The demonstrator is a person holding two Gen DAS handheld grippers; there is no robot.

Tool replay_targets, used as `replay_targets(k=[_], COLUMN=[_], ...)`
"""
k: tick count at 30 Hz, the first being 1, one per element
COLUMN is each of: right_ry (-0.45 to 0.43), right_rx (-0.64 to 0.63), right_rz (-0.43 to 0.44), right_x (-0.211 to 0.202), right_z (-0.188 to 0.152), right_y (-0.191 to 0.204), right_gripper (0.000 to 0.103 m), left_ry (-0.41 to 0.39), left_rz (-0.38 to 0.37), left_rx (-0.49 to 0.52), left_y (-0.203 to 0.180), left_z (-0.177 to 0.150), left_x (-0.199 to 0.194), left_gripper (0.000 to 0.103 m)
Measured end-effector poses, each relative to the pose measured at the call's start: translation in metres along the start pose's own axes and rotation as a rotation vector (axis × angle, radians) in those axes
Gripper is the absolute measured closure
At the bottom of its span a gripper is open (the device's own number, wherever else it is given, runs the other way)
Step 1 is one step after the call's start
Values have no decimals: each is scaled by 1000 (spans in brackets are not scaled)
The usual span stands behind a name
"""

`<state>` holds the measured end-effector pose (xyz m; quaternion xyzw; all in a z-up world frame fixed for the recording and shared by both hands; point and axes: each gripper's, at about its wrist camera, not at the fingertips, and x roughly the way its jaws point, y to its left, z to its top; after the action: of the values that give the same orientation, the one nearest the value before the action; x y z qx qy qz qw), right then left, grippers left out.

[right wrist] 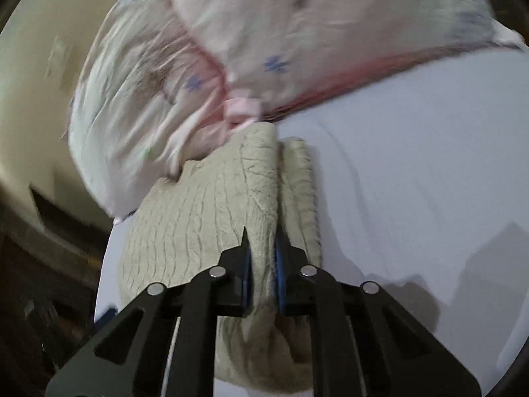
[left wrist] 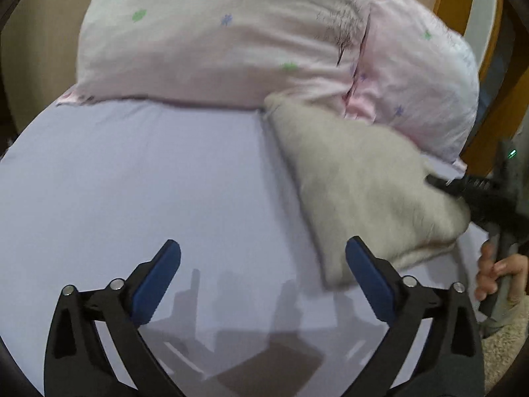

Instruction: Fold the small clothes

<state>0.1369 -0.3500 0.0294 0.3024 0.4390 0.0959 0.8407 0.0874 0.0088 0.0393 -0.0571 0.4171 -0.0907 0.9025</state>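
A small beige fleece garment (left wrist: 357,178) lies folded on the lavender bed sheet (left wrist: 132,182), its far end against the pink pillow (left wrist: 231,33). My left gripper (left wrist: 263,261) is open and empty above the bare sheet, left of the garment. My right gripper (right wrist: 263,264) is shut on a thick fold of the beige garment (right wrist: 205,205); it shows in the left wrist view (left wrist: 469,192) at the garment's right edge, held by a hand (left wrist: 496,271).
Pink pillows (right wrist: 297,33) with small flower prints lie at the head of the bed. A wooden headboard (left wrist: 463,0) stands behind. The sheet (right wrist: 413,165) extends right of the garment. The bed's edge and dark floor (right wrist: 49,264) are at left.
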Motion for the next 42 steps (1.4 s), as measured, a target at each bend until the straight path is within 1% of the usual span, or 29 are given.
replay_targets(k=[1, 3, 4, 5, 6, 7, 8, 9, 10, 12, 14, 18, 19, 22, 30, 42], right_ry=[-21, -72, -125, -162, -204, -232, -232, -211, -170, -100, -46, 33, 49, 58, 62, 64], right_rx=[-19, -58, -93, -112, -136, -163, -194, -211, -225, -259, -304, -315, -316, -370, -392, -397], right_rz=[-12, -42, -67, -80, -96, -103, -126, -169, -237, -319, -336, -327, -337, -464, -462, -459], right_x=[-9, -27, -45, -55, -70, -80, -86, -87, -84, -73, -59, -29, -22, -9, -10, -8], right_z=[-7, -21, -31, -37, -45, -53, -59, -67, -74, -81, -89, -95, -94, -103, -110, -109], right_y=[5, 12, 17, 17, 16, 18, 22, 25, 26, 28, 32, 38, 40, 49, 50, 50], right_gripper=[85, 63, 33, 5, 2, 2, 2, 2, 2, 2, 2, 2, 2, 2, 2, 2], left_ry=[15, 33, 42, 50, 62, 82, 96, 113, 135, 136, 137, 127, 120, 101, 89, 88], left_rz=[11, 35, 45, 54, 67, 81, 87, 96, 107, 146, 130, 125, 124, 124, 123, 123], left_rx=[2, 23, 40, 49, 58, 75, 86, 101, 117, 148, 154, 162, 162, 163, 163, 164], left_y=[-2, -7, -11, -14, -17, -21, -24, -29, -32, -40, -44, -47, -47, -47, -46, -45], left_z=[-5, -15, -18, -21, -23, -26, -27, -28, -30, -34, -35, -34, -35, -37, -39, -40], left_x=[1, 1, 2, 3, 4, 7, 10, 14, 18, 21, 21, 23, 23, 23, 24, 25], left_gripper=[1, 1, 1, 1, 1, 1, 1, 1, 1, 1, 1, 1, 1, 1, 1, 1])
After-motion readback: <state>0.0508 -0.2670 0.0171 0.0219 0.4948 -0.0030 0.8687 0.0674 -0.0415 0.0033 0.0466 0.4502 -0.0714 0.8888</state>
